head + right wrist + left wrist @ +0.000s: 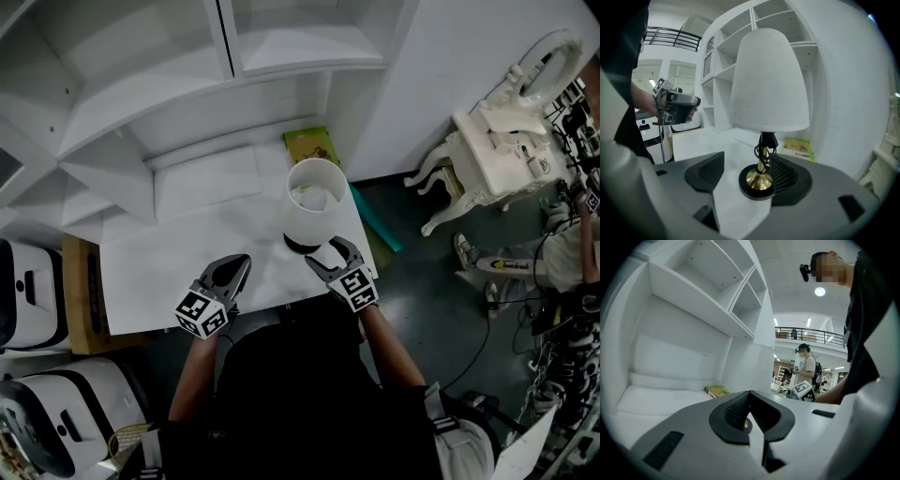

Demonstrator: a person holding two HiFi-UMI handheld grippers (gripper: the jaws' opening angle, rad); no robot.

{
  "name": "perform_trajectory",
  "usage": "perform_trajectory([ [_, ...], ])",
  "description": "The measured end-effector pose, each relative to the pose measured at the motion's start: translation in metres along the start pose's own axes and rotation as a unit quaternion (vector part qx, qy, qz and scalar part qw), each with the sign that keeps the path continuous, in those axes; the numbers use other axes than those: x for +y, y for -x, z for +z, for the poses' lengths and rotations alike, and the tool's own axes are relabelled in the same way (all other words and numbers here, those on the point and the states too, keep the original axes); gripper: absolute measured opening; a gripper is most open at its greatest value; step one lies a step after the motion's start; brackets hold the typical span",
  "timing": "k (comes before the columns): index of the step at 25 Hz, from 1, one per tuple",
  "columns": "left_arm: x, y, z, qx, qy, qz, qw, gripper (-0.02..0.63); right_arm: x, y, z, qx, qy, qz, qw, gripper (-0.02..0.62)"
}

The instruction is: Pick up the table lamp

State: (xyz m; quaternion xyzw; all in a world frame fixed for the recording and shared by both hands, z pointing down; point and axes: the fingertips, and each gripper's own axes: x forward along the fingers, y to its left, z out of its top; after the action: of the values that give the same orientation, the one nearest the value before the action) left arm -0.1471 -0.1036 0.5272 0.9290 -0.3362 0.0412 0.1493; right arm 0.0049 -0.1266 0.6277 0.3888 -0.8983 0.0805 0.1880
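The table lamp [314,202] stands near the right end of the white table [178,267], with a white shade, brass stem and round black base. In the right gripper view its shade [768,89] fills the middle, and the brass foot [758,180] with a coiled black cord sits between the jaws, close to the right pad. My right gripper [328,251] [747,171] is open around that foot, pads not pressing on it. My left gripper [234,267] [749,411] hovers over the table's front edge, left of the lamp, shut and holding nothing.
A green book [312,145] [717,391] lies behind the lamp against the white shelf unit [187,75]. An ornate white dressing table [497,141] stands on the floor at right. White machines [28,291] and a wooden stand [80,300] sit left of the table.
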Motion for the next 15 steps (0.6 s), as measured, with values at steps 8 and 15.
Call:
perform_trajectory([
  [8, 0.006, 0.008, -0.003, 0.008, -0.001, 0.024, 0.9997, 0.01, -0.013, -0.024, 0.007, -0.033, -0.021, 0.011, 0.999, 0.288],
  [15, 0.013, 0.013, -0.005, 0.007, 0.006, 0.05, 0.9987, 0.01, -0.02, -0.046, 0.009, -0.036, -0.014, 0.025, 0.999, 0.295],
])
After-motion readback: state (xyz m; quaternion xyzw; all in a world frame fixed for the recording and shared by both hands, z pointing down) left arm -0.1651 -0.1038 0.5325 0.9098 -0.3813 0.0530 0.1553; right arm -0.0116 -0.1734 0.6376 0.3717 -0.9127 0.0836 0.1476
